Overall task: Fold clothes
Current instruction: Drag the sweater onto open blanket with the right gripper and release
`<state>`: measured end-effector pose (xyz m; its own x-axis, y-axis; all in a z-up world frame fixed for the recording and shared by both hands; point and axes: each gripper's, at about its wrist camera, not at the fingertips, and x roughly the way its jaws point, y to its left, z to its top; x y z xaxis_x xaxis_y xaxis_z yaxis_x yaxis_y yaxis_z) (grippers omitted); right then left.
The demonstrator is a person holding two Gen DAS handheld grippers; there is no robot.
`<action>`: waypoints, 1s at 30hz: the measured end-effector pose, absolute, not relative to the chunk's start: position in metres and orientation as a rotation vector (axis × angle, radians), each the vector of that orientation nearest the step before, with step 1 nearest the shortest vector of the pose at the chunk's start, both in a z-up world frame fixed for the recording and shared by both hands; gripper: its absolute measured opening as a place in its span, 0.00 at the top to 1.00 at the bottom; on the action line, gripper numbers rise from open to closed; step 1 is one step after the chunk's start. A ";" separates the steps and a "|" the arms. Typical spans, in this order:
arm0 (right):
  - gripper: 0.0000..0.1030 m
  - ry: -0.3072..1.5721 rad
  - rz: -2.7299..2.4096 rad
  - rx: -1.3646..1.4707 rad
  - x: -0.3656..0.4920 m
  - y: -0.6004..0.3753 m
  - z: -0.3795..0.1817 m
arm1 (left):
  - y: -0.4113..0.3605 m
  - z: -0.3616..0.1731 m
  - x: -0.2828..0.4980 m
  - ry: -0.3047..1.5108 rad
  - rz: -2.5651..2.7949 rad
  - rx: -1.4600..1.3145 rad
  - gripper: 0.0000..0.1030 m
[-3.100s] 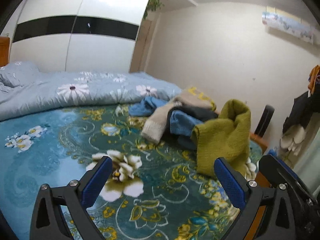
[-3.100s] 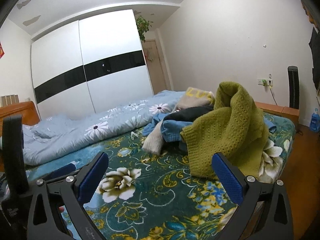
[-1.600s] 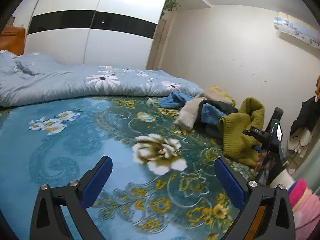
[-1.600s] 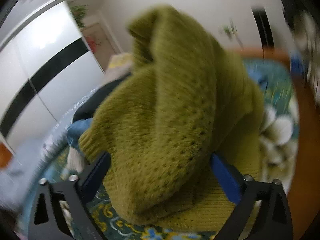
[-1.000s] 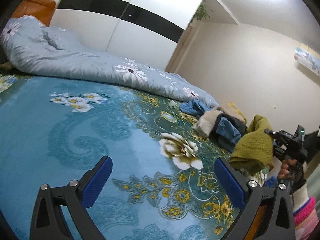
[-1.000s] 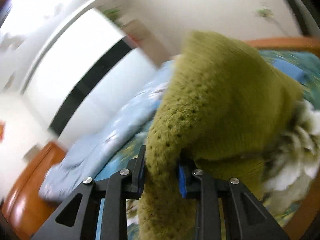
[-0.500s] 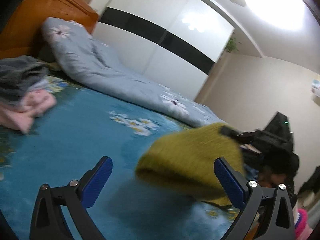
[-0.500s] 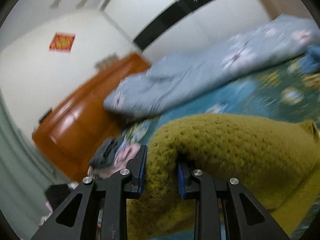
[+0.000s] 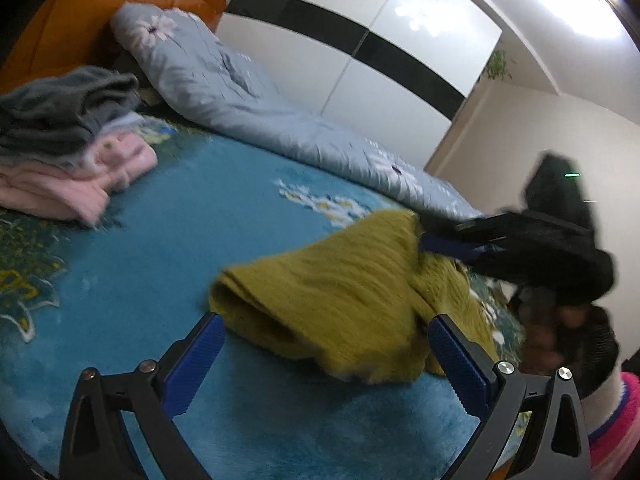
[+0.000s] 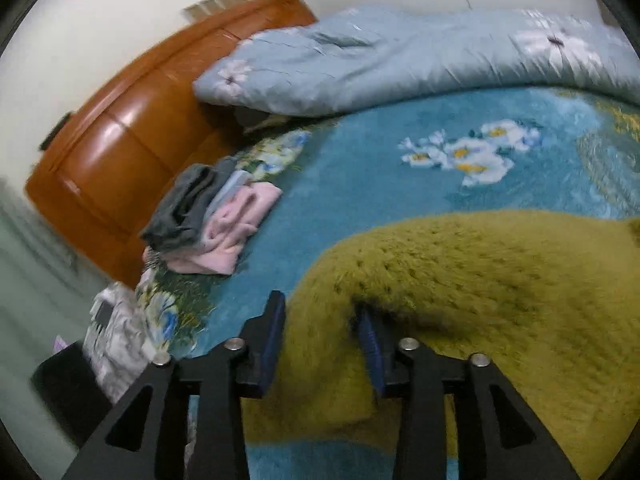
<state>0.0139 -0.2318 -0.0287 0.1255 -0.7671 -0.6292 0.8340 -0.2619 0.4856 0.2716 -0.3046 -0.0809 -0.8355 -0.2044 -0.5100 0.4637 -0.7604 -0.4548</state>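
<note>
An olive-green knitted sweater (image 9: 340, 288) lies bunched on the teal flowered blanket (image 9: 192, 208). My right gripper (image 10: 320, 324) is shut on a fold of the sweater (image 10: 480, 280) near its edge. The left wrist view shows that same right gripper (image 9: 452, 240) pinching the sweater's far upper corner. Low over the blanket, my left gripper (image 9: 324, 344) stands open, its blue pads on either side of the sweater's near edge and not gripping it.
A folded stack of grey and pink clothes (image 10: 208, 220) sits by the orange wooden headboard (image 10: 120, 140). A light-blue flowered duvet (image 10: 400, 60) is heaped along the far side. A hand in a pink-striped sleeve (image 9: 608, 420) holds the right gripper.
The right gripper closed on the sweater at the clothes pile and carried it across the bed toward the headboard side. The left gripper swung the same way and stayed open.
</note>
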 end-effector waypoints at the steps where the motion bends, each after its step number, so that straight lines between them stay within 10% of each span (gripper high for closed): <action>1: 0.52 0.088 -1.530 0.988 0.014 -0.221 -0.023 | -0.304 -0.085 0.268 0.832 -2.581 0.639 0.00; 30: 0.33 0.960 -1.998 0.433 0.059 -0.170 -0.107 | -0.307 -0.114 0.242 0.786 -2.372 0.805 0.00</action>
<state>0.0595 -0.1704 -0.1067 -0.5746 -0.5504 -0.6058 0.8168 -0.3394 -0.4665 0.2420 -0.3066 -0.1137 -0.6940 -0.2741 -0.6657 0.6174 -0.7023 -0.3545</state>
